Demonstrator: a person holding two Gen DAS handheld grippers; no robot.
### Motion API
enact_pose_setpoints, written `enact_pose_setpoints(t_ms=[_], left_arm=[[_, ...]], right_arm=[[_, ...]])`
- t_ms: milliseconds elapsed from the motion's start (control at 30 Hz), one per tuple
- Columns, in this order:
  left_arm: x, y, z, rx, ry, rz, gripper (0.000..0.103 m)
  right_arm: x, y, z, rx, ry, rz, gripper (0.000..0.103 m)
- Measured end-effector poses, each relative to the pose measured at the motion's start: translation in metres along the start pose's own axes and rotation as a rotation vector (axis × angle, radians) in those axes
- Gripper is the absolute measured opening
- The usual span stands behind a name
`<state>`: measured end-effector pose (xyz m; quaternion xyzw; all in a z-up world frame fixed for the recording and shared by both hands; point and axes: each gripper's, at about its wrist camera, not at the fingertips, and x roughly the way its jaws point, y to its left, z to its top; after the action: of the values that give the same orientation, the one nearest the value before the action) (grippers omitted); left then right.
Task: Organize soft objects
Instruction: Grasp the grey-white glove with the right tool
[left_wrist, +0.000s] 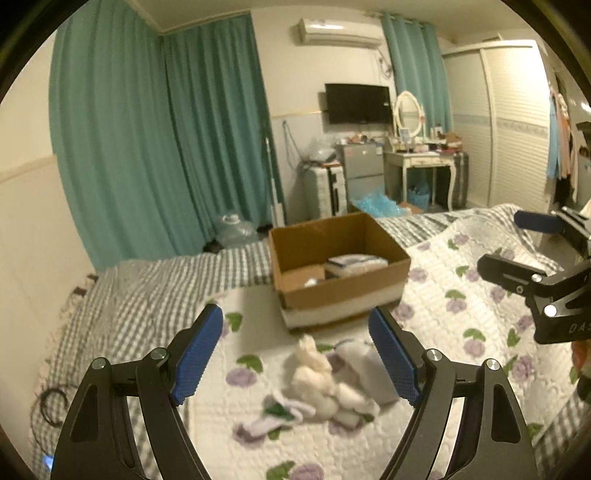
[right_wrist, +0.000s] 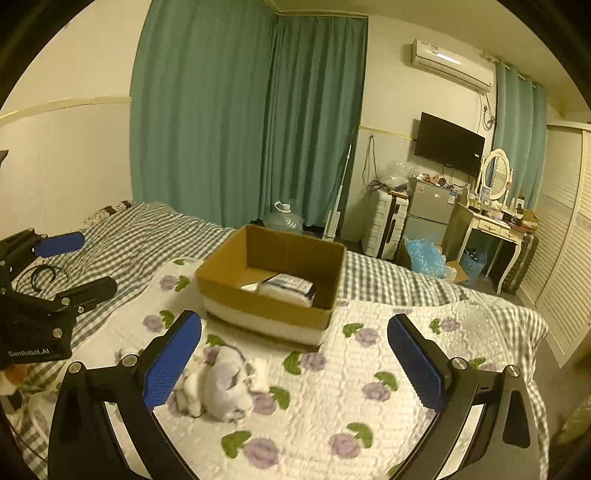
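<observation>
On floral quilt (right_wrist: 332, 398): cardboard box (right_wrist: 273, 310)

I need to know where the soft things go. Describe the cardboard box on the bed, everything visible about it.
The cardboard box is brown corrugated card, open at the top, rectangular, with a white band along the bottom of its near wall. It sits upright on the floral quilt, next to the grey checked blanket. Inside lie a folded white item with dark blue trim and something pale beside it. Neither claw touches it; the pile of soft items lies in front of it.
</observation>
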<state>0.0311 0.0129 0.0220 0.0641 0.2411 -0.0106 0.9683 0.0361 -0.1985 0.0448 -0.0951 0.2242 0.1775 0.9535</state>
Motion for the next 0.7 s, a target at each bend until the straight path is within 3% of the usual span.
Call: enact_pose_setpoints(t_ms=[67,133,333,600,667,700], left_arm=[[0.005,0.002,-0.012,-0.02,0.011,0.007,0.082],[0.017,0.008,-0.03,-0.07,0.031,0.066,0.082],[0.063,0.022,-0.086,-0.128,0.178,0.04,0.082],[0.096,0.021,-0.115,-0.137,0.248,0.02,0.082],[0.099,0.019,-0.119,-0.129,0.25,0.04,0.082],[0.101,0.019,-0.12,-0.128,0.254,0.039,0.082]], right_arm=[[0.004,0.008,-0.013,0.018,0.004,0.013,0.101],[0.017,0.015,-0.025,0.031,0.032,0.034,0.101],[0.082,0.03,-0.071,0.04,0.207,0.074,0.101],[0.143,0.043,-0.109,0.047,0.339,0.119,0.101],[0.15,0.046,-0.11,0.048,0.353,0.137,0.09],[0.153,0.047,-0.112,0.045,0.362,0.149,0.077]])
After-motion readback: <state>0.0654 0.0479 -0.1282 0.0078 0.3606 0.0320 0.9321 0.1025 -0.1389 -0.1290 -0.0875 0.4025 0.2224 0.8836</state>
